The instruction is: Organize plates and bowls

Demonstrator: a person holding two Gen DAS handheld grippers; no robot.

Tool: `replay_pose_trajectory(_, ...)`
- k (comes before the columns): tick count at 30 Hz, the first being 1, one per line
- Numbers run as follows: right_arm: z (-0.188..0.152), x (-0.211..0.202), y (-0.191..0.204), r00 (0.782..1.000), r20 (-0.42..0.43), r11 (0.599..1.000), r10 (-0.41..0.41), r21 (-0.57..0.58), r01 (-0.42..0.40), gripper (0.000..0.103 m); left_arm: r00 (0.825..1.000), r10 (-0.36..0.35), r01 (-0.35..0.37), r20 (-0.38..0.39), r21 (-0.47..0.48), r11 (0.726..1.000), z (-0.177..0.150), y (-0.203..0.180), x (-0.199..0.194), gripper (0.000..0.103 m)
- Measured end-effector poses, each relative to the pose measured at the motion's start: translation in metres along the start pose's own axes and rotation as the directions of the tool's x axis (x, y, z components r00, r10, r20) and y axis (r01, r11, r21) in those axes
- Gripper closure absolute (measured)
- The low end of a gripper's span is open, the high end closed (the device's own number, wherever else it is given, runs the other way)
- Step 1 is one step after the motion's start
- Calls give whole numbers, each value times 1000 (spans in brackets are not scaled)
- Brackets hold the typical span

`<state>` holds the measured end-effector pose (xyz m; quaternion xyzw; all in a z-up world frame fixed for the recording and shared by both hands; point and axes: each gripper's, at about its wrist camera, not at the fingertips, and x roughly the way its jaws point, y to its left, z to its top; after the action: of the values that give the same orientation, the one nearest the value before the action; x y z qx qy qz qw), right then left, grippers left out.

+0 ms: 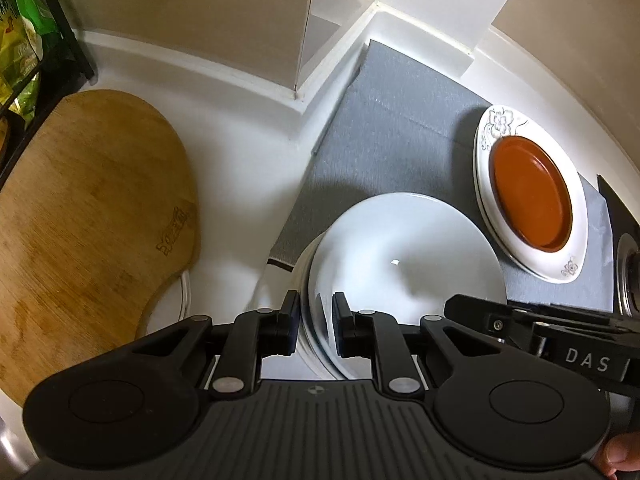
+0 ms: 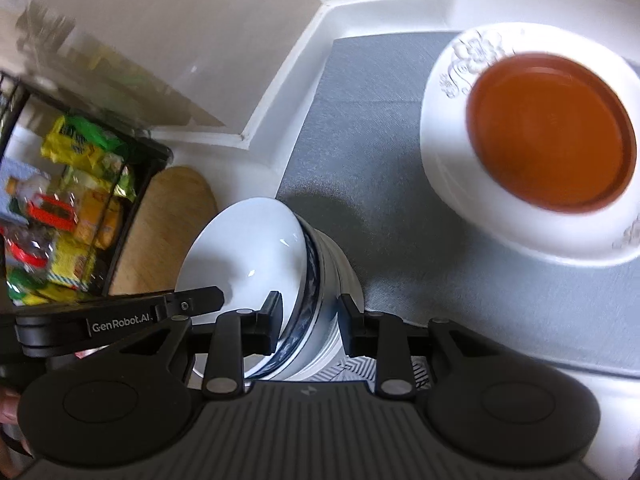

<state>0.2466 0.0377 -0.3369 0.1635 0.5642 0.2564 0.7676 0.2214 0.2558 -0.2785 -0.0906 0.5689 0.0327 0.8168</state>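
A stack of nested white bowls [image 1: 400,248] with a blue band on the outside [image 2: 308,280] hangs tilted over the near end of a grey mat [image 1: 380,120]. My left gripper [image 1: 316,316] is shut on the near rim of the stack. My right gripper [image 2: 310,320] is shut on the rim from the other side, one finger inside the top bowl [image 2: 248,248] and one outside. Each gripper shows at the edge of the other's view. Further along the mat [image 2: 360,140], an orange-brown plate [image 1: 532,196] [image 2: 552,132] lies on white flower-patterned plates [image 1: 500,120] [image 2: 452,160].
A wooden cutting board [image 1: 88,208] [image 2: 172,220] lies on the white counter to the left. Behind it a black wire rack [image 1: 60,28] [image 2: 132,216] holds green and yellow packets. White walls and a corner ledge [image 1: 304,88] close off the back.
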Motion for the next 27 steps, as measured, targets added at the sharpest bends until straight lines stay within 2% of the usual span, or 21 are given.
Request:
replay_pose_trajectory(8,-3,2,20,998,27,982,-65,-176,69,67,1000,18,-18,9,61,998,2,-2,7,85)
replay_pose_trajectory(13,0,-7,26,997,56,969,-54,-237,65,59,999,-48,48,8,37,998,6,10,5,85)
replay_pose_trajectory(15,4,-17,24,996,71,973,-47,-224,62,54,996,-81,81,21,34,996,8,17,0,85)
replay_pose_trajectory(18,12,-25,17,997,77,987,-12,-158,24,54,989,-139,137,53,42,990,14,24,-10,85)
replay_pose_trajectory(20,20,-25,12,997,83,992,-2,-123,12,54,986,-151,147,71,54,988,19,27,-12,85)
replay_pose_trajectory(22,28,-19,9,997,74,995,-9,-102,16,59,987,-145,142,72,57,988,26,30,-9,85)
replay_pose_trajectory(24,36,-12,9,999,53,995,5,-103,1,83,986,-155,152,62,57,987,33,34,-4,85)
replay_pose_trajectory(27,38,-6,12,999,34,993,7,-118,-3,95,981,-191,189,44,59,980,40,39,-1,85)
